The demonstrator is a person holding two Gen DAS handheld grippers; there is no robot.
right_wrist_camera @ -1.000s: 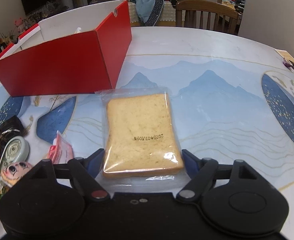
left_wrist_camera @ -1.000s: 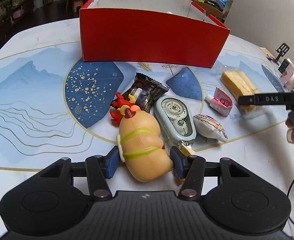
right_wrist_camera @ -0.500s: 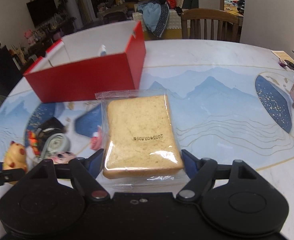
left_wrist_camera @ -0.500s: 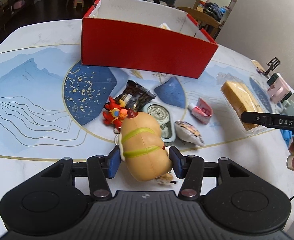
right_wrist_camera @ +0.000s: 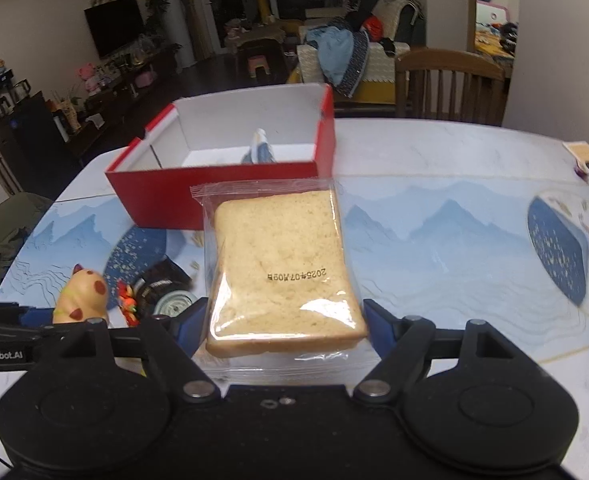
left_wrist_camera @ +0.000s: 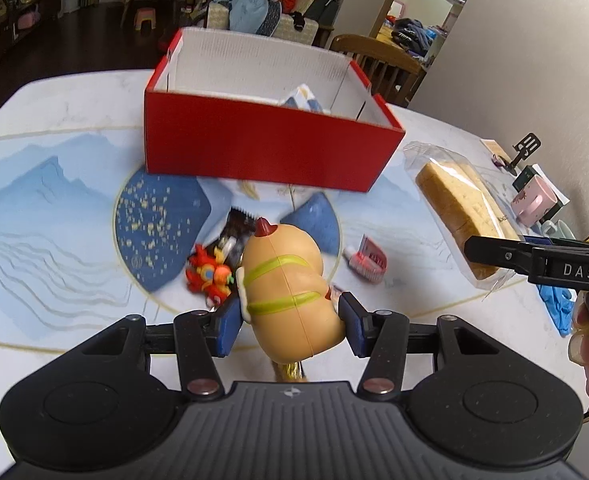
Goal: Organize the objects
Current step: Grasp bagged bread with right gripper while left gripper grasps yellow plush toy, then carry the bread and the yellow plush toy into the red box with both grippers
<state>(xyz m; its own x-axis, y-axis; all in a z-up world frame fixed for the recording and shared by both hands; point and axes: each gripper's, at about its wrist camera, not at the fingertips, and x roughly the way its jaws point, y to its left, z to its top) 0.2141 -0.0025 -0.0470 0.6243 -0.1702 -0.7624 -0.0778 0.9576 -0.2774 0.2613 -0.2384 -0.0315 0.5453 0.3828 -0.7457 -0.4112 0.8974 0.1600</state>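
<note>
Left gripper (left_wrist_camera: 290, 316): fingers clenched on the yellow toy (left_wrist_camera: 288, 294), held above the counter (left_wrist_camera: 54, 184).
Right gripper (right_wrist_camera: 284, 326): fingers grasping the wrapped bread slice (right_wrist_camera: 282, 268), lifted near the box.
Red box (left_wrist_camera: 262, 148): open on the counter, a blue-white packet (left_wrist_camera: 304, 98) inside.
Counter items: red figurine (left_wrist_camera: 208, 276), dark snack pack (left_wrist_camera: 234, 232), pink packet (left_wrist_camera: 368, 260).

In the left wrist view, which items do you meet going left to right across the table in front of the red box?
Red-orange toy → yellow toy held in the left tool → small pink packet → bagged bread held by the right tool.
</note>
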